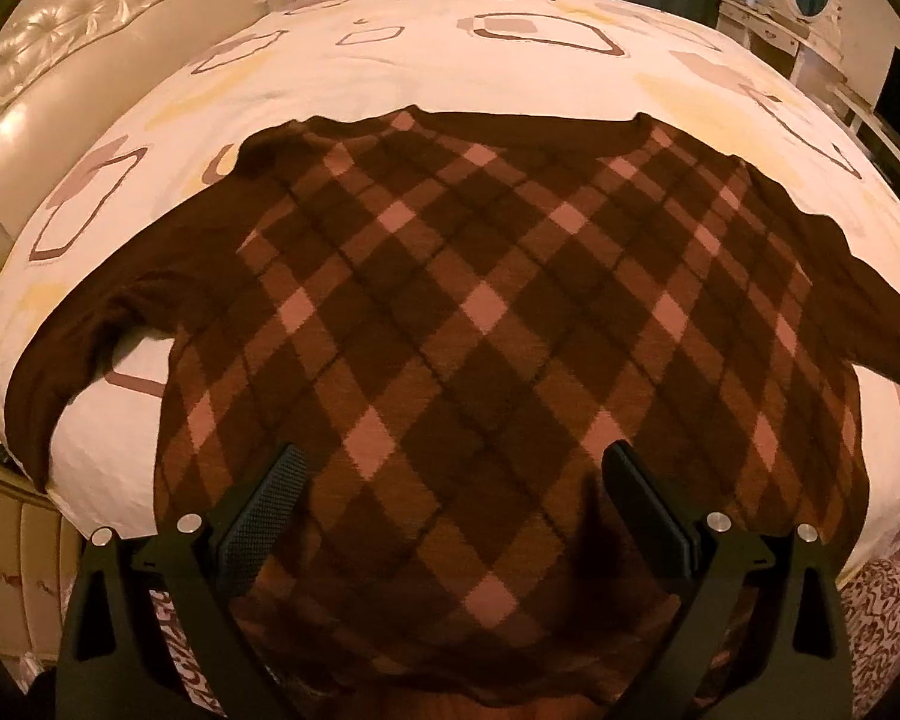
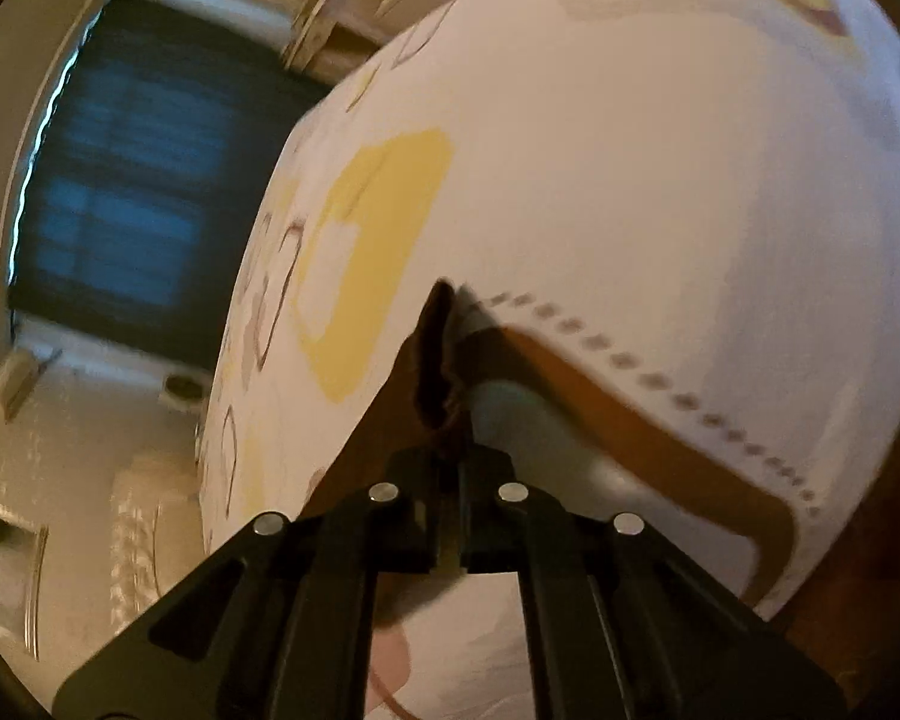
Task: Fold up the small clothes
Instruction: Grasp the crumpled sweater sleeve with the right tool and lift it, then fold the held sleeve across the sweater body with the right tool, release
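on the bed (image 1: 426, 66), spread flat over a pale patterned sheet, lies a brown argyle sweater (image 1: 480, 312), neckline at the far side and hem nearest the person. its long axis for folding runs hem to collar, straight away from the left gripper (image 1: 453, 492), with a sleeve (image 1: 90, 342) sticking out on each side.

left gripper hangs over the lower middle of the body, jaws spread wide, nothing between them. whether the tips touch the knit is hard to say.

right gripper (image 2: 447, 438) is the one that matters. its jaws are pinched together on a dark brown fold of fabric (image 2: 435, 360), which looks like the end of a sleeve or a side edge, out at the margin of the sweater with bare sheet just beyond. the view is blurred, so which bit exactly can't be told.

judgement: the step is a sleeve fold, barely started. the body lies inward from that clamped edge, so the coming move would carry it across toward the middle, where the left one sits nearer and could pin the body. risk: thin grip slipping off.
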The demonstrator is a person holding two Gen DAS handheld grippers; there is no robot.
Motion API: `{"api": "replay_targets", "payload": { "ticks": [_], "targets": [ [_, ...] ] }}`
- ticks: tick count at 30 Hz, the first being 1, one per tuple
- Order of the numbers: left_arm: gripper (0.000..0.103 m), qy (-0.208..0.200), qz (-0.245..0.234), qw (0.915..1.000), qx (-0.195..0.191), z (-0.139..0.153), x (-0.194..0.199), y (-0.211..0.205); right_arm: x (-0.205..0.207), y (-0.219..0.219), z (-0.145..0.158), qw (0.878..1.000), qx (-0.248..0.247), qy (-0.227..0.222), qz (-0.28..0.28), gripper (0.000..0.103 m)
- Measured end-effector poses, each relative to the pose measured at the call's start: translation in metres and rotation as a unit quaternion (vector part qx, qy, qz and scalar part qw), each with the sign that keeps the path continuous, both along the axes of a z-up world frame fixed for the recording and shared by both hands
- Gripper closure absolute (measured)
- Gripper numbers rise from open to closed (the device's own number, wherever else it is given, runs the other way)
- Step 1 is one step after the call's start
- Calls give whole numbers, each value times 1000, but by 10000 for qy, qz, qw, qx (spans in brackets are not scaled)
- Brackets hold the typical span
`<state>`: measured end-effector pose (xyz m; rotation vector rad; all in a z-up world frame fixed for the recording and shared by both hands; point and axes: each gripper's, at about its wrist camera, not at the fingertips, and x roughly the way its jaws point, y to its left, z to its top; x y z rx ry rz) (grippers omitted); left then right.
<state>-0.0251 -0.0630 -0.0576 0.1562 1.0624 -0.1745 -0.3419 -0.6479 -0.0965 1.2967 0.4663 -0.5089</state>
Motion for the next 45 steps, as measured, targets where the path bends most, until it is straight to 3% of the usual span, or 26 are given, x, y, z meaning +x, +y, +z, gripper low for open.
{"api": "replay_targets", "payload": {
  "ticks": [2,4,11,15,19,21,23,26,27,30,35,37,41,45],
  "targets": [
    [4,5,36,10000,-3,-1,2,4,-5,0,-10,9998,60,174,-53,100],
    [4,21,68,10000,12,-3,3,6,-13,1,-21,9998,172,60,-93,100],
    [4,-34,115,9999,-46,-3,5,21,-11,6,-6,9990,-198,366,-187,100],
    [4,-24,112,9999,-44,-5,6,32,-13,3,-11,9990,77,295,-334,98],
    [4,-142,57,9999,-4,-3,7,46,-12,9,15,9955,-291,649,-621,82],
    [4,-170,41,9998,-5,-3,7,53,-3,20,33,9952,-549,560,-582,73],
    [4,-204,36,9998,6,-2,8,61,18,37,51,9960,-767,353,-298,71],
    [4,-232,22,9997,-21,-1,7,75,62,74,75,9937,-1063,166,325,54],
    [4,-226,13,9997,-53,-1,7,79,81,92,81,9913,-1153,121,622,54],
    [4,-263,41,9995,-140,2,7,97,133,149,91,9789,-1367,81,1519,52],
    [4,-449,265,9980,-352,10,6,138,212,263,85,9396,-1563,197,3040,50],
    [4,-435,502,9965,-512,11,8,164,234,304,78,9230,-1685,265,3448,48],
    [4,-303,943,9904,-962,9,13,220,262,363,67,9049,-1579,215,3948,48],
    [4,-277,1427,9774,-1537,5,14,296,270,404,58,8879,-1609,300,4298,43]
  ]
}}
